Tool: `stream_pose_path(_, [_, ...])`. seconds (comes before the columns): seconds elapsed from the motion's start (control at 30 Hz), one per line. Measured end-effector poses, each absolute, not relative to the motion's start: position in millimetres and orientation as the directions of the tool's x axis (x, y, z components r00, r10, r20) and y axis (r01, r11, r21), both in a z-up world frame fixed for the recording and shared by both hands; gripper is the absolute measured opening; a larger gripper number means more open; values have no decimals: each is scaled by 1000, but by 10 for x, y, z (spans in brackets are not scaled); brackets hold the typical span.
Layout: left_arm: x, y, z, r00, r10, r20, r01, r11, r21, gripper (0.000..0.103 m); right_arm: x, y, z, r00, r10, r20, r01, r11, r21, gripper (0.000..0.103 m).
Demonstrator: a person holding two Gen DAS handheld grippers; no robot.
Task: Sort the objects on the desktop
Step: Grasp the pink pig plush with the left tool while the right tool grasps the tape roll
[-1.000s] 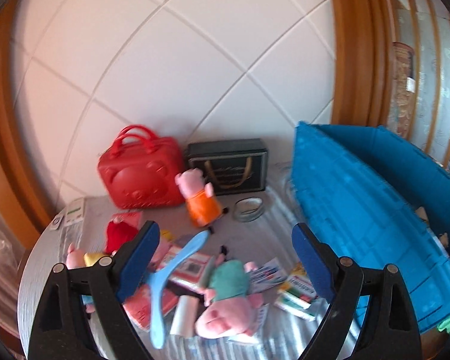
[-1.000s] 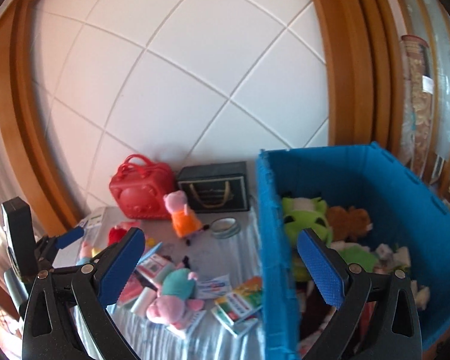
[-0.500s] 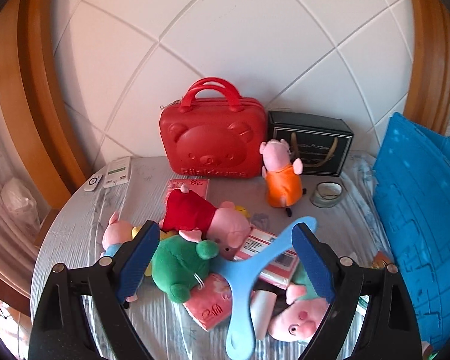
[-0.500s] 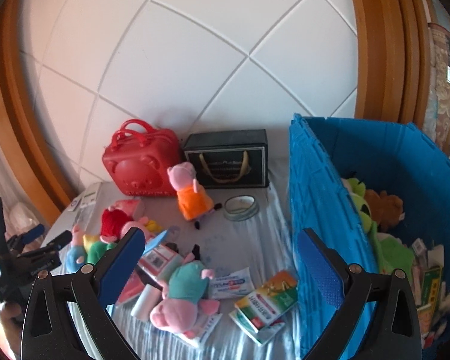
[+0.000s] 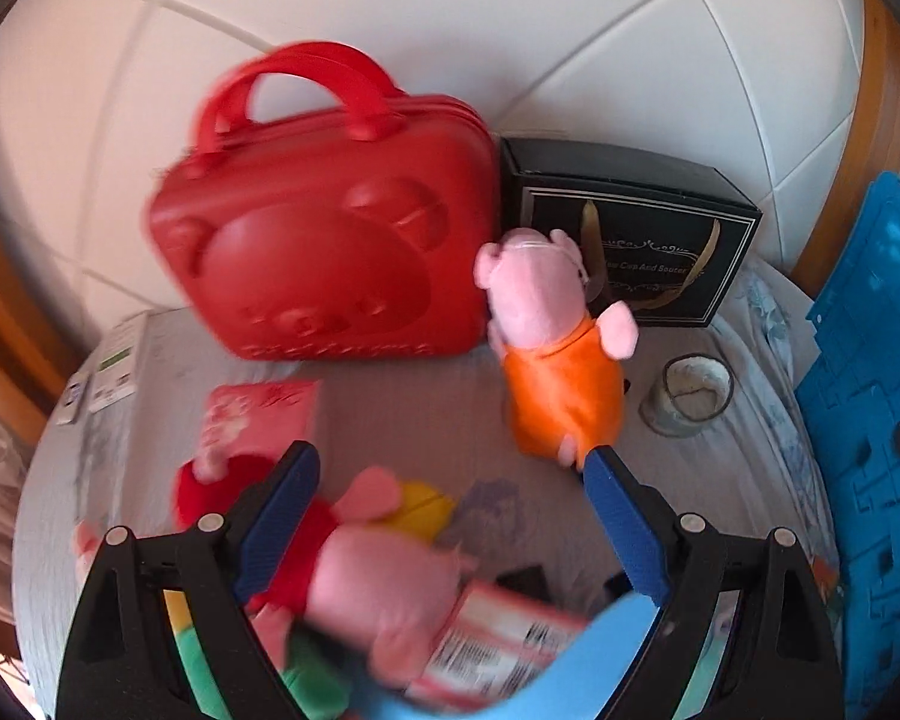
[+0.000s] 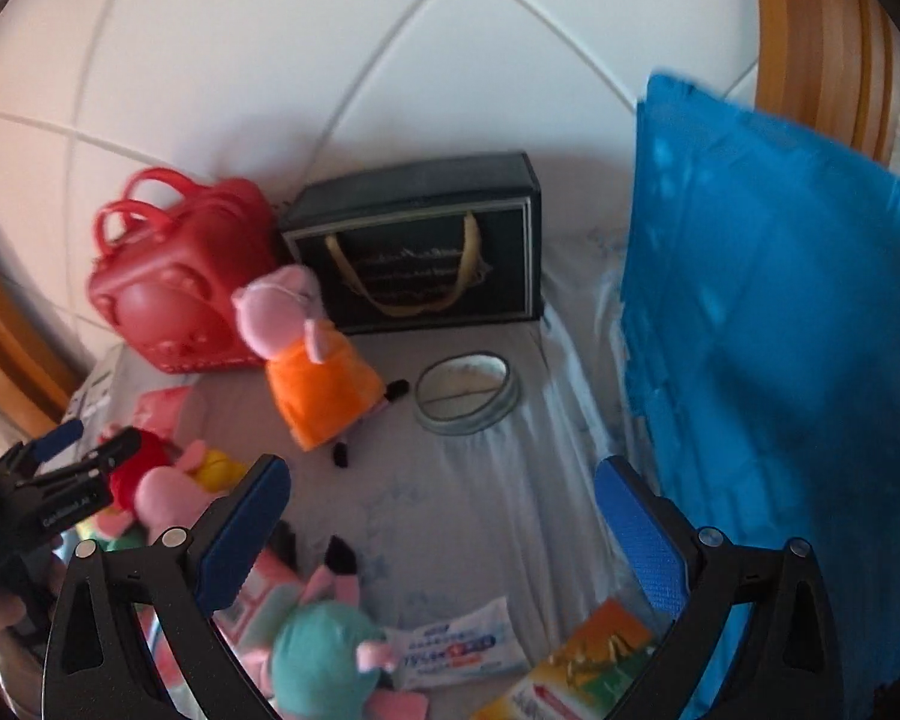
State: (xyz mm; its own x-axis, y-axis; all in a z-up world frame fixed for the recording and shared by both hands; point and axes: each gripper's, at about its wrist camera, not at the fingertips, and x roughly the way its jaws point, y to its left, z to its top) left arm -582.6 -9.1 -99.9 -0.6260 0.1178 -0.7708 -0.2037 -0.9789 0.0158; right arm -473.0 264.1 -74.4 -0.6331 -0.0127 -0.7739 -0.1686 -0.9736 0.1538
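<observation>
My left gripper (image 5: 450,468) is open and empty, low over the table above a pink pig plush in a red dress (image 5: 354,564). It also shows at the left of the right wrist view (image 6: 84,444). A pig plush in an orange dress (image 5: 555,354) stands just beyond its right finger. My right gripper (image 6: 444,486) is open and empty over bare cloth, with the orange-dress pig (image 6: 312,360) ahead to the left and a teal-dress pig plush (image 6: 324,660) lying below it. The blue crate (image 6: 780,330) stands to the right.
A red bear-face case (image 5: 324,252) and a black gift box (image 5: 630,234) stand against the tiled wall. A tape roll (image 6: 465,390) lies near the crate. A blue hanger (image 5: 540,672), packets (image 6: 450,651) and small boxes (image 6: 582,666) lie at the front. A remote (image 5: 114,366) lies at the left.
Both grippers have moved forward and down toward the table; the toys, case and box look much larger. Both stay open and empty.
</observation>
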Motion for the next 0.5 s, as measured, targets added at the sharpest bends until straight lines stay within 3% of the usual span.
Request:
stream_pose_path(0.43, [-7081,696,-1723,-534,112,-838,-223,-975,12,90,-5997,3162,-1984,-499,5,-867,-342,-920,191,103])
stream_pose_path(0.5, [-7107,741,-1771,-530,153,-834,-245,-969,-22,82,-6121,3215,-2167,-461,25,-887,-363,-917,163,103])
